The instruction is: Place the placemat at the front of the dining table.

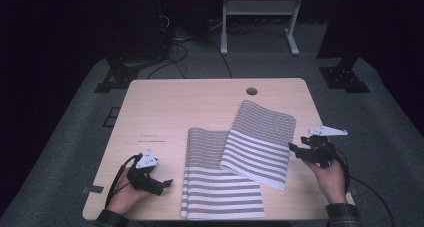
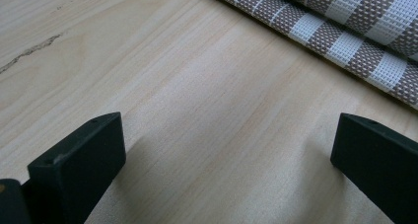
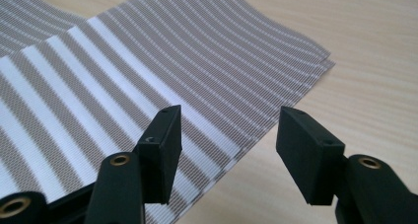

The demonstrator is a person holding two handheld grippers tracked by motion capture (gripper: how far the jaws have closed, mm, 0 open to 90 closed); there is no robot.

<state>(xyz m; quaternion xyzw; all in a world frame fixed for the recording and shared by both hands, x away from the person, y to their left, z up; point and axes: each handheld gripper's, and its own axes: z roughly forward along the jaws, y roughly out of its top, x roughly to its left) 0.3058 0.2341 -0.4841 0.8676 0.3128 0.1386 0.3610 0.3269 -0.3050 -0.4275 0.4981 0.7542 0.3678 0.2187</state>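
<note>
Left gripper (image 1: 159, 183) fingers (image 2: 79, 160) are standing wide apart with nothing between them, only bare table (image 1: 165, 112) wood; the hand is resting low at the near left of the tabletop. Just beyond and to the right of those fingers the striped placemat (image 1: 220, 182) is lying flat, its woven edge running past the far side of the left jaw gap without touching. A second, folded placemat (image 1: 260, 142) is lying over the first one's far right corner, angled across it. Right gripper (image 1: 295, 149) fingers (image 3: 160, 152) are sitting roughly half open and gripping nothing; the folded placemat's right edge is lying under and just ahead of them, the inner finger over the stripes, the outer over bare wood. Judging the step as squaring or re-taking that folded mat: it should go best by coming in low along the wood, straddling both layers at the edge, and closing only once the cloth is seated between the pads, so the layers are not sliding apart. No containers are standing on the table; a round cable hole (image 1: 251, 91) is showing at the far edge.
</note>
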